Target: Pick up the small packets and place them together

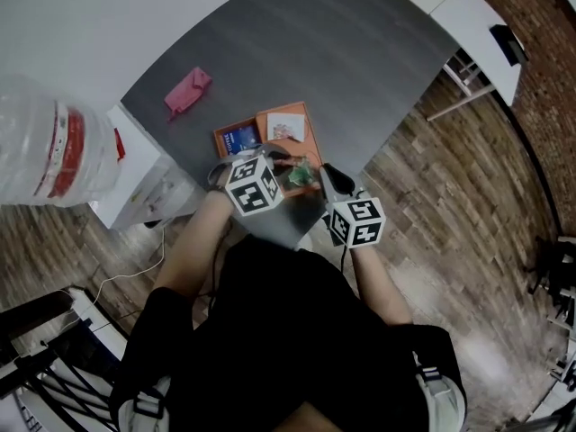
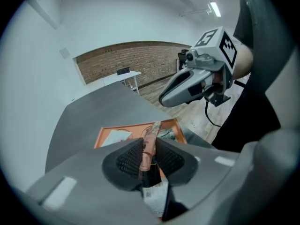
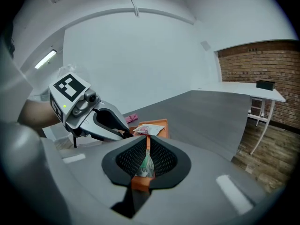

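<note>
In the head view, a dark grey matte desk (image 1: pixel 315 43) carries a shallow orange tray (image 1: pixel 313 142) at the centre of the frame. The tray holds a blue packet (image 1: pixel 241 138) and a white printed packet (image 1: pixel 285 124). A soft pink pouch (image 1: pixel 187 91) lies to its upper left. The left gripper (image 1: pixel 279 157), grey plastic with a black-and-white marker cube, sits over the tray's near edge. The right gripper (image 1: pixel 319 180) is just right of it, with a glossy green packet (image 1: pixel 300 176) at its tips. Both bare forearms reach up from the lower frame, elbows bent.

In the left gripper view, the mesh-textured black pads (image 2: pixel 126 161) are clamped on a slim pinkish-brown sachet (image 2: pixel 151 142). It stands edge-on at lower centre, above the tray. The right gripper crosses the upper right.

In the right gripper view, the jaws are closed on the green packet, thin and flat with an orange edge, pinched at lower centre. The tray and the white printed packet lie beyond, and the left gripper is at the left.
</note>
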